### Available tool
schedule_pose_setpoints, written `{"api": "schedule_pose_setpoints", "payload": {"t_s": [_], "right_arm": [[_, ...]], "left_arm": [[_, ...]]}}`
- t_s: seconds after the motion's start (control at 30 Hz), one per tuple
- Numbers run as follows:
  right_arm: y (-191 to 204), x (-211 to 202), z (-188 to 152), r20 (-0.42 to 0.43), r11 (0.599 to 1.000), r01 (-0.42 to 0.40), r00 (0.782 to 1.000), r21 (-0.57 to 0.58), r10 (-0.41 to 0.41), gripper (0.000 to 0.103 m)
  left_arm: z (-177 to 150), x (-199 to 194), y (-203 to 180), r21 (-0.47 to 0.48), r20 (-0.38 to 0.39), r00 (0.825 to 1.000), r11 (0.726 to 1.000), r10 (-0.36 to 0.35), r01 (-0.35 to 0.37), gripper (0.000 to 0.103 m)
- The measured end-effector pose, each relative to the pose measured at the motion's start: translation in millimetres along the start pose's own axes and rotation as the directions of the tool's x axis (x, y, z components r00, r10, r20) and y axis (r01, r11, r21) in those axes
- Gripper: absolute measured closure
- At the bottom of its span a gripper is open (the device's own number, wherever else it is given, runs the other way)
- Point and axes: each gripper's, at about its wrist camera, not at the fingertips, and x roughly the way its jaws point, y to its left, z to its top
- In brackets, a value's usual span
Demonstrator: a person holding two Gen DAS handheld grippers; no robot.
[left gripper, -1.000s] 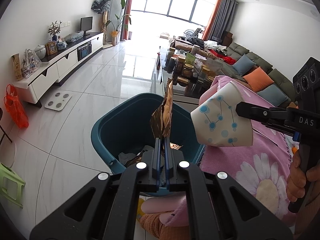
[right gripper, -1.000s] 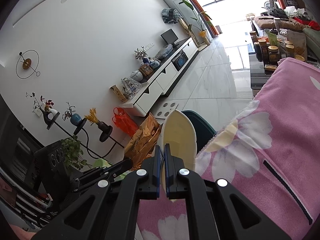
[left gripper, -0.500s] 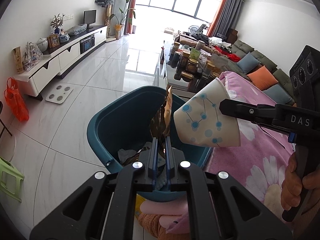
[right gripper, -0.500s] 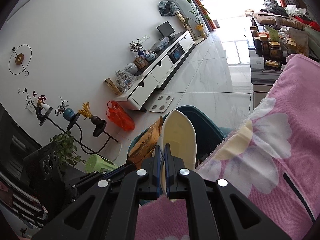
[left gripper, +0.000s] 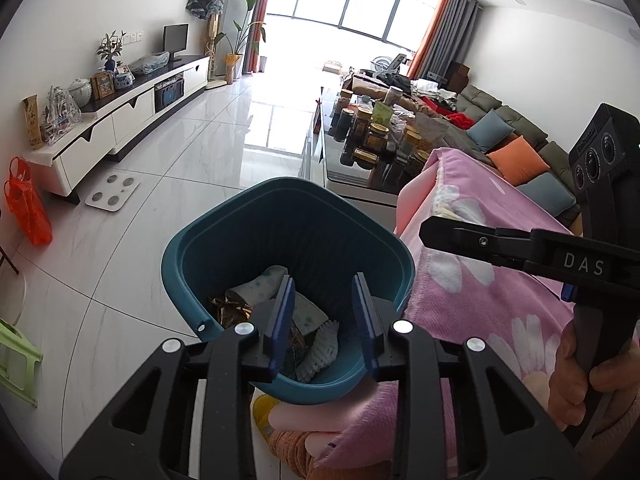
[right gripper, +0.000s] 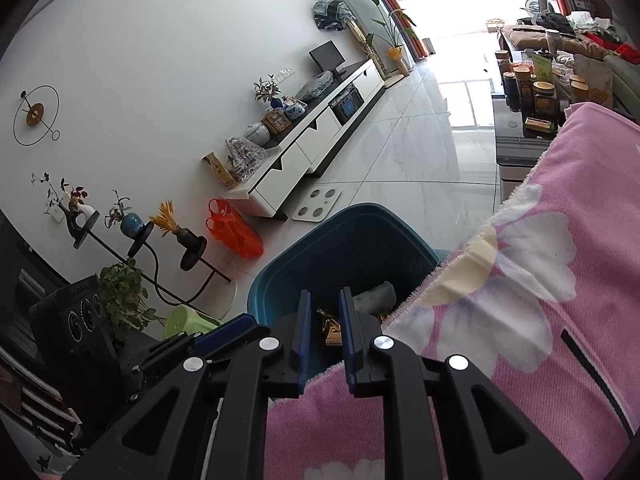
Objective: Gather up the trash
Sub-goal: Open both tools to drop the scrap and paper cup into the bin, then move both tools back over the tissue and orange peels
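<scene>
At the bottom of the left wrist view the left gripper [left gripper: 324,320] has its jaws wide apart and empty, hanging over the mouth of the bin [left gripper: 224,236]. The right gripper [right gripper: 324,336], at the bottom of its own view, also has its jaws parted with nothing between them; it sits over the edge of the pink blanket [right gripper: 540,280], pointing into the same bin.

Inside the bin, just beyond the left jaws, lies the trash: a paper cup [left gripper: 260,286] with blue dots on its side, a crumpled gold wrapper [left gripper: 230,308] to its left, and a white foam net [left gripper: 324,350] lower down. So these pieces appear to be collected, with neither gripper carrying anything.

Beyond the bin, in the upper right of the left view, a dark table [left gripper: 360,176] carries jars [left gripper: 376,136] and packets; whether any of that counts as trash cannot be told. The blanket shows no loose litter in either view. What is left, if anything, would have to be found elsewhere in the room.
</scene>
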Motion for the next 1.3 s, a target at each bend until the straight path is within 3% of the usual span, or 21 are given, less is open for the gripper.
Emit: {"api": "schedule_pose_setpoints", "payload": {"t_s": [0.13, 0.23, 0.37, 0.63, 0.93, 1.3], "right_arm": [[7, -15, -6, 0.017, 0.999, 0.007, 1.000, -0.047, -0.006, 0.083], [7, -33, -14, 0.043, 0.998, 0.012, 0.999, -0.068, -0.009, 0.075], [1, -63, -29, 0.084, 0.997, 0.026, 0.996, -0.079, -0.019, 0.071], [-35, -132, -65, 0.166, 0.991, 0.136, 0.977, -0.018, -0.131, 0.063], [-84, -208, -112, 0.226, 0.949, 0.295, 0.922, 0.115, -0.314, 0.061], [-147, -294, -159, 0.263, 0.837, 0.450, 0.805, 0.312, -0.531, 0.061]], "left_arm": [[-2, -17, -7, 0.019, 0.032, 0.999, 1.000, -0.022, 0.022, 0.061], [-4, -30, -12, 0.033, 0.057, 0.997, 0.999, -0.043, 0.041, 0.050], [-11, -48, -25, 0.068, 0.086, 0.993, 0.995, -0.081, 0.076, 0.030], [-26, -63, -85, 0.207, 0.076, 0.971, 0.957, -0.225, 0.205, 0.021], [-48, -51, -174, 0.320, -0.032, 0.926, 0.874, -0.375, 0.365, 0.021], [-68, -34, -267, 0.422, -0.166, 0.873, 0.766, -0.460, 0.484, 0.023]]}}
